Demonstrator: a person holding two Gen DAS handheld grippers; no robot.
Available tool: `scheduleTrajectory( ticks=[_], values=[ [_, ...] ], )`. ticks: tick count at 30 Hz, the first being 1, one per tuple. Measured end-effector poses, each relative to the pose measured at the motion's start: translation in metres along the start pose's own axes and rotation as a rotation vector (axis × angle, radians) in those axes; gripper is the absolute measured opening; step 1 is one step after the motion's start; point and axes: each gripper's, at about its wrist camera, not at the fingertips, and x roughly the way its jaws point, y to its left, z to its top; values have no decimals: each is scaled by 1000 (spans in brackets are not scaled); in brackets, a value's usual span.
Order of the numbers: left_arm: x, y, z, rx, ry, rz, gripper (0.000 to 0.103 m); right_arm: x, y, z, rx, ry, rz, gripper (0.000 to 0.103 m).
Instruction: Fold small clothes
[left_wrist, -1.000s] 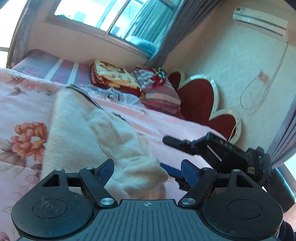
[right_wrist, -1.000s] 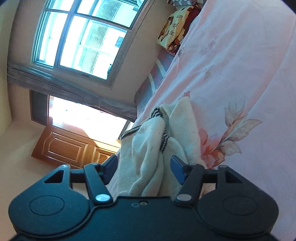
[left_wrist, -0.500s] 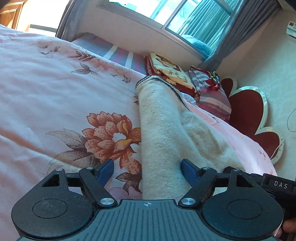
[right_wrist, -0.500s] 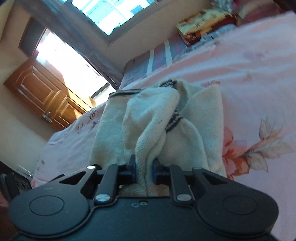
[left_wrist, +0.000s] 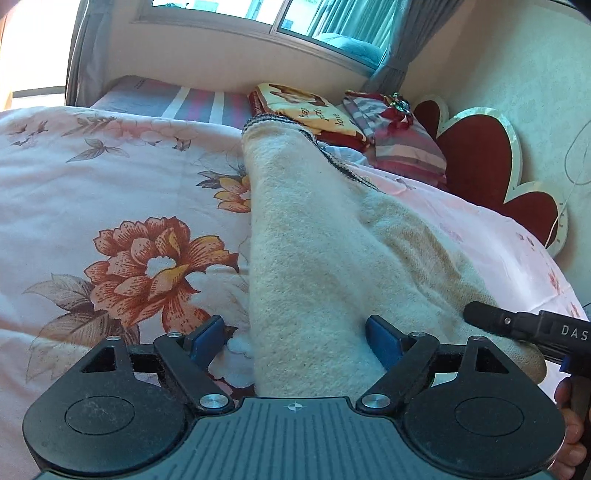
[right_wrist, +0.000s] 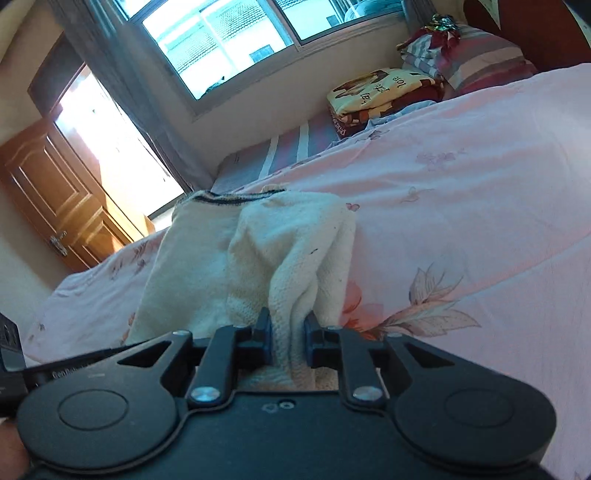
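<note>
Cream knit garment (right_wrist: 258, 258) on floral bedspread (right_wrist: 461, 203).

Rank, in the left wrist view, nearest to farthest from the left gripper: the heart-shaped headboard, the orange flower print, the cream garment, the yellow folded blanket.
From the left gripper:
1. cream garment, between its open fingers.
2. orange flower print, left, on the bedcover.
3. yellow folded blanket, far, by the window wall.
4. heart-shaped headboard, far right, about as distant as the blanket.

cream garment (left_wrist: 306, 258), left tool (left_wrist: 295, 338) agape
</note>
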Motion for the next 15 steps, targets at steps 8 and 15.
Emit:
scheduleTrajectory(
  ticks=[8, 15],
  values=[
    [-2, 1, -3, 10, -4, -9, 84, -53, -8, -9, 37, -115, 39, 20],
    [-30, 5, -1, -6, -26, -27, 84, -58, 16, -17, -56, -66, 10, 31]
  ],
)
